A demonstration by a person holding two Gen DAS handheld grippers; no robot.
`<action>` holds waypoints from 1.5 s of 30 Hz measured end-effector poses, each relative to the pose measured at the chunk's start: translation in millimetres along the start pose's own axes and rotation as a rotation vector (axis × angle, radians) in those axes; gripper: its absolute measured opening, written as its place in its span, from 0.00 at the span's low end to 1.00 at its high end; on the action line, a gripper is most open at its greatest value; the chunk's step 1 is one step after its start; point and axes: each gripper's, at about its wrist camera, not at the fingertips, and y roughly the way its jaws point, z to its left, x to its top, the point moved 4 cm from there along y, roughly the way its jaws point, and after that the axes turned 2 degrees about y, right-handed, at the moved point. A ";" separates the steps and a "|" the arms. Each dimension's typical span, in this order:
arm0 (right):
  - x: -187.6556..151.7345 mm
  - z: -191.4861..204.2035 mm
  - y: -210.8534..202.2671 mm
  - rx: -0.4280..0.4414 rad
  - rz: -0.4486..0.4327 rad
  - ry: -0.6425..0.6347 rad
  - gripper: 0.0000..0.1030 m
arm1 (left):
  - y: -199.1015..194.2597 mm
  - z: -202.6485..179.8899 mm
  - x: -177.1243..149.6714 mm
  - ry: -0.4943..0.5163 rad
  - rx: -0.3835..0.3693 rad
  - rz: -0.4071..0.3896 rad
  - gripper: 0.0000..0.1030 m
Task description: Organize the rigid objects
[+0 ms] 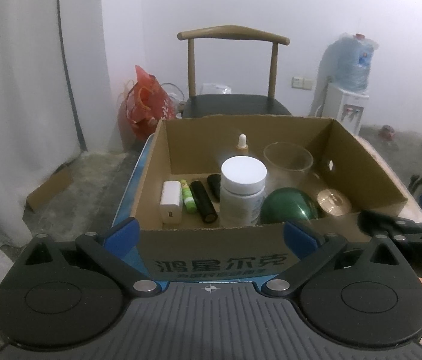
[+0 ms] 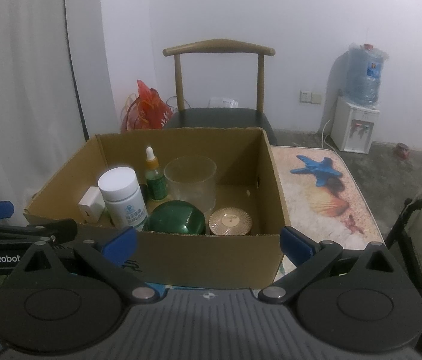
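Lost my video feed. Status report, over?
Left gripper open, empty. Right gripper open, empty. Brown cardboard box holds the white-capped bottle and green round jar. Nothing blocking.

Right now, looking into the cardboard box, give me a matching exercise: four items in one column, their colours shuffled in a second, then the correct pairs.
Items:
1. pill bottle lid
2. round jar
3. tumbler
4. small tin

Colours:
A. gold
B. clear
C. white
D. dark green

Pairs: 1-C, 2-D, 3-B, 4-A
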 end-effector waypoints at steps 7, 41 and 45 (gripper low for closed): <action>0.0 -0.2 1.6 0.004 0.009 0.004 1.00 | 0.7 0.4 -0.5 0.000 0.005 0.006 1.00; -1.9 -2.2 2.4 0.000 0.022 0.006 1.00 | 1.7 1.3 -2.3 -0.002 0.001 0.025 1.00; -1.9 -2.0 2.5 0.000 0.021 0.006 1.00 | 1.4 1.1 -2.5 -0.002 0.001 0.027 1.00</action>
